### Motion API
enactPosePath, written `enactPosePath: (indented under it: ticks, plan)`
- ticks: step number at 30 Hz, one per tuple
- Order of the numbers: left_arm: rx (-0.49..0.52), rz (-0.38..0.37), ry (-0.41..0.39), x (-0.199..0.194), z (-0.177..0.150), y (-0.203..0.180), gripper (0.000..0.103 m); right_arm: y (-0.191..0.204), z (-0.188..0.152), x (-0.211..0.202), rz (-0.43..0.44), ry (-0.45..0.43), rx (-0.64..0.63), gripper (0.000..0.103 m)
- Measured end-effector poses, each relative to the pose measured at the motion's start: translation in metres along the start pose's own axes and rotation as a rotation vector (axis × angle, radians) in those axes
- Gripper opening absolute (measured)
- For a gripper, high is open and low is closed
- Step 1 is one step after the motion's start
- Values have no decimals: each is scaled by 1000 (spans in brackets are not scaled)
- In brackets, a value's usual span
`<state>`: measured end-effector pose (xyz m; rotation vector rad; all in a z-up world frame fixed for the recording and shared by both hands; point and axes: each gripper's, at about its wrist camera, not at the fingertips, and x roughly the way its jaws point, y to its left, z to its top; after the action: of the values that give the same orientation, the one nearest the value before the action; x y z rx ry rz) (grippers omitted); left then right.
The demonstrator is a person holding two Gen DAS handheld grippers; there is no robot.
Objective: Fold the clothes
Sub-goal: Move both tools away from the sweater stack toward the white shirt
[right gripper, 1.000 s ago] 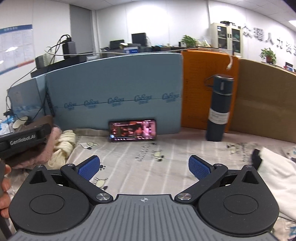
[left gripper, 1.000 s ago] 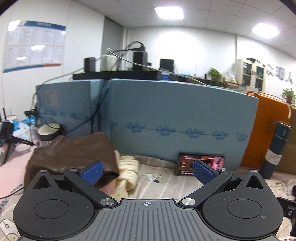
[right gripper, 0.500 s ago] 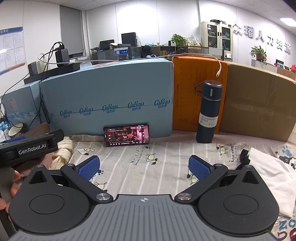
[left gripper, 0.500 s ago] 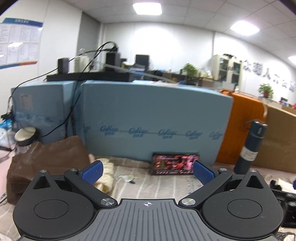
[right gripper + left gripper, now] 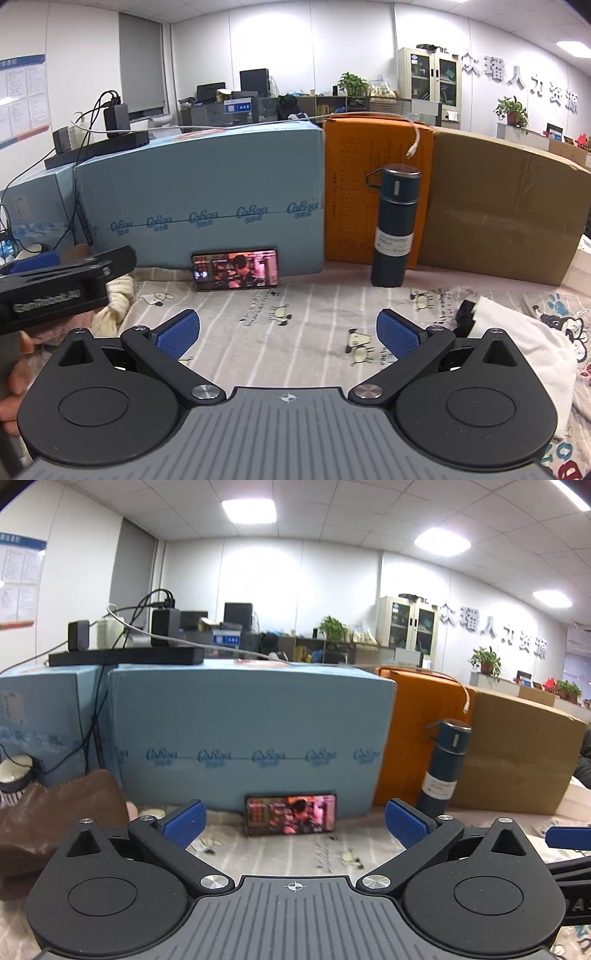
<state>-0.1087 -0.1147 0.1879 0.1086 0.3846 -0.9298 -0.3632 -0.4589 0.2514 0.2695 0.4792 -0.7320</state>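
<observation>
Both grippers are spread wide with nothing between their pads: the left gripper [image 5: 294,821] and the right gripper [image 5: 287,332] hover over the striped sheet [image 5: 303,317]. White clothing [image 5: 517,339] lies at right, brown clothing [image 5: 55,819] at left.

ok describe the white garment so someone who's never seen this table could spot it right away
Start at the brown cardboard box at the back right and come forward over the striped sheet. The white garment lies crumpled there, by the right gripper. It is smooth white with a black edge, unlike the cream knit far left.
</observation>
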Motion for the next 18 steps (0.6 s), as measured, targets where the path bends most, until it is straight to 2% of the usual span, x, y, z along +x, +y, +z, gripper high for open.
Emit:
enactPosePath:
  ticks: [8, 18]
  plan:
    - [33, -10, 57, -2, -9, -46, 103, -51, -15, -14, -31, -7, 14, 103]
    - [69, -39, 65, 4, -22, -110, 103, -113, -34, -28, -97, 8, 47, 102]
